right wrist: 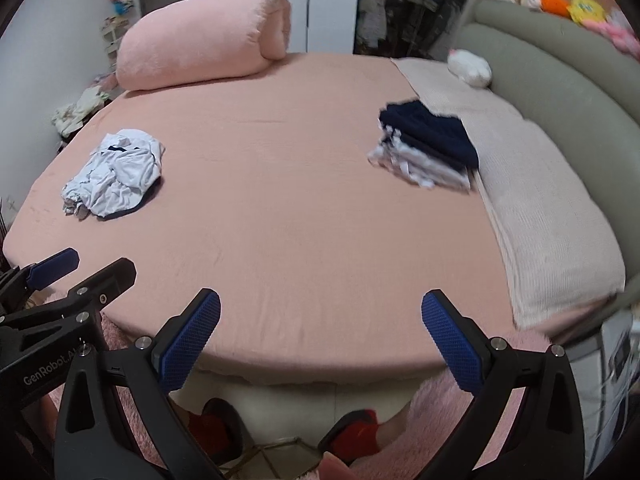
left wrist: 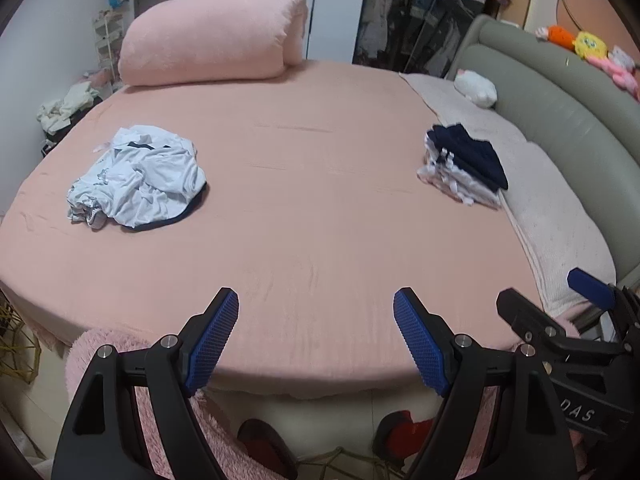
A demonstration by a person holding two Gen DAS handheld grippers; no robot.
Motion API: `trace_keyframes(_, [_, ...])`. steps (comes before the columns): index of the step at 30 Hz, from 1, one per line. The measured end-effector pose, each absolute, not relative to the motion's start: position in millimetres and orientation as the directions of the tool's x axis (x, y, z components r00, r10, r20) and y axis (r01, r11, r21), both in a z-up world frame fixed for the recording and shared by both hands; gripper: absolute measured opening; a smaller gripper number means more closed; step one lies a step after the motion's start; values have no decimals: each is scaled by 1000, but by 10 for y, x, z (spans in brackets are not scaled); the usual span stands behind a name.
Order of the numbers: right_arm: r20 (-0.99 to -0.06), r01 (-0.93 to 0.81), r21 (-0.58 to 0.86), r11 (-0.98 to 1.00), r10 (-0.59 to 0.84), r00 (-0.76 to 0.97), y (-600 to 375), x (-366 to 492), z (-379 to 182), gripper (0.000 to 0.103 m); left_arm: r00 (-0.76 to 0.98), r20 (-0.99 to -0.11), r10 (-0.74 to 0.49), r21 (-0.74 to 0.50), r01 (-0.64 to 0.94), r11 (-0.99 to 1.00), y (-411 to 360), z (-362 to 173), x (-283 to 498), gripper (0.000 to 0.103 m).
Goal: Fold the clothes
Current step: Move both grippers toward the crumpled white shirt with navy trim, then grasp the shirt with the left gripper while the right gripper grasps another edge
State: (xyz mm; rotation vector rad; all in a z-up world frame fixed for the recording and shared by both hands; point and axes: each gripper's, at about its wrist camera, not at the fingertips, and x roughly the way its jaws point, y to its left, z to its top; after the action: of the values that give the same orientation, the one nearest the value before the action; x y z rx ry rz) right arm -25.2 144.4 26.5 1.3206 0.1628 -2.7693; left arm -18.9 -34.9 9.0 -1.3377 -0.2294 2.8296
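Observation:
A crumpled heap of white clothes with navy trim [left wrist: 136,176] lies on the left of the round pink bed [left wrist: 304,208]; it also shows in the right wrist view [right wrist: 114,174]. A folded stack topped by a navy garment [left wrist: 466,164] sits at the right near the headboard, also in the right wrist view [right wrist: 430,146]. My left gripper [left wrist: 316,308] is open and empty over the bed's near edge. My right gripper [right wrist: 320,312] is open and empty beside it, and shows at the right of the left view [left wrist: 544,292].
A rolled pink duvet [left wrist: 212,36] lies at the bed's far side. A pale blanket [left wrist: 540,200] and a white plush toy [left wrist: 476,86] lie along the grey headboard [left wrist: 580,120]. Red slippers [right wrist: 352,432] and a pink rug [left wrist: 132,400] are on the floor below.

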Motion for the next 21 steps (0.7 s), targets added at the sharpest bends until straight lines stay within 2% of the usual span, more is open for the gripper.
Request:
trace_keyframes(5, [-743,151,-105,-983,-23,-669,1244,-385,422,102,-647,-760,66,-156,83,-984,-524,114,-309,82])
trace_keyframes(13, [-723,330,-70,-941,-180,-667,802,-723,455,102,-629,-777,-8,-198,257,-946,-1340,-310,-858,82])
trace_keyframes(19, [-770,427,-68,-902,-225,-597,232,-1210,93,100,-607,-793,-60,-225,382,-896,-1952,-628,-1270,82])
trace_keyframes(21, [-785,463,-85,-882,-227,-576,-5,-1394,-76,94,-598,-798,-76,-233,422,-876,-2156,-734,-1407,82])
